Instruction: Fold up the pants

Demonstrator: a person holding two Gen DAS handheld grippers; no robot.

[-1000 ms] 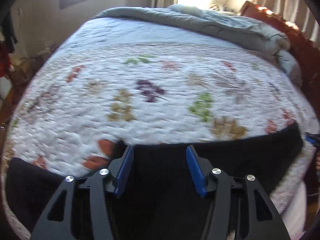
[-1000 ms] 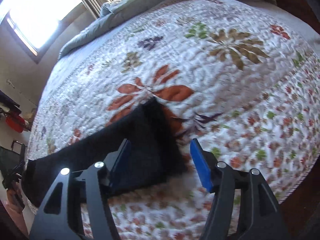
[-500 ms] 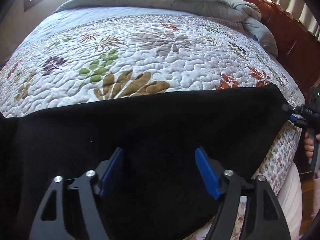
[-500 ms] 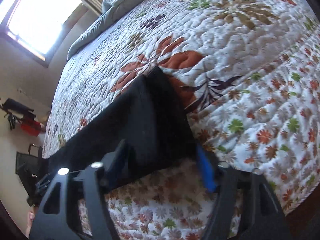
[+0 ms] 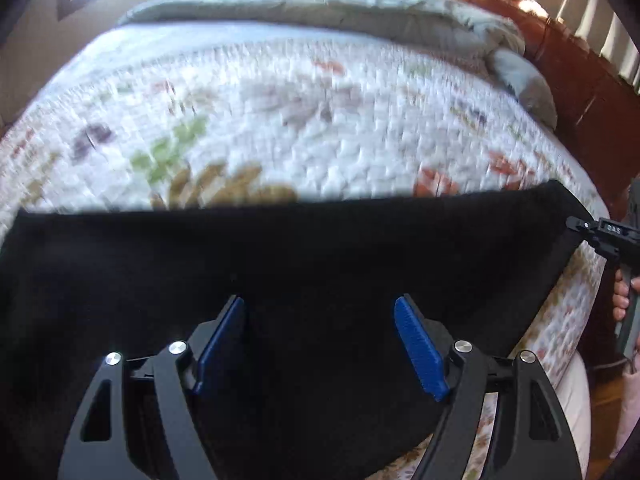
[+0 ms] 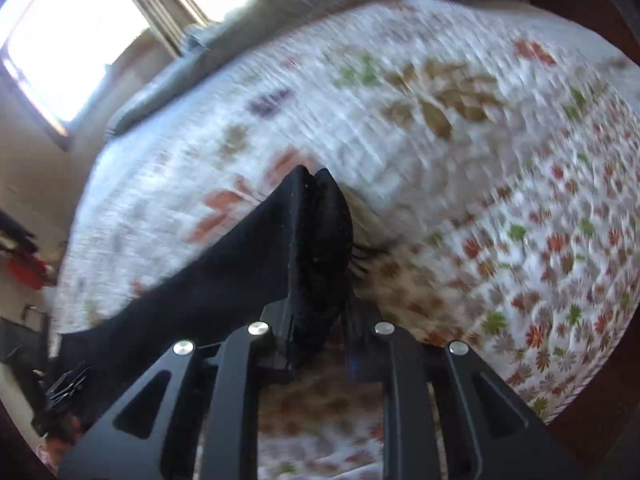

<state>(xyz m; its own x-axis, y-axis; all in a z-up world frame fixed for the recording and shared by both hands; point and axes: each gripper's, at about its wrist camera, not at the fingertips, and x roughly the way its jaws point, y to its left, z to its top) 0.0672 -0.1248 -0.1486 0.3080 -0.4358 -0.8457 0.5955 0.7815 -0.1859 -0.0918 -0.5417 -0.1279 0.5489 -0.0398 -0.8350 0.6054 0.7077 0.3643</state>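
Observation:
The black pants point(image 5: 280, 264) lie in a long band across the near edge of the floral quilt point(image 5: 320, 128). My left gripper point(image 5: 320, 344) is open, its blue pads point(image 5: 418, 348) spread just above the middle of the cloth. My right gripper point(image 6: 320, 312) is shut on the pants' end point(image 6: 316, 232), which bunches up between the fingers and lifts off the quilt point(image 6: 480, 140). In the left wrist view the right gripper point(image 5: 600, 236) shows at the far right, at the pants' corner.
A grey duvet point(image 5: 380, 12) is heaped at the head of the bed. A dark wooden bed frame point(image 5: 580, 80) runs along the right side. A bright window point(image 6: 68, 44) is on the far wall. Clutter sits on the floor at left point(image 6: 24, 264).
My right gripper has closed on the end of the pants and raised it. My left gripper has stayed open over the cloth, and both views have shifted with motion blur.

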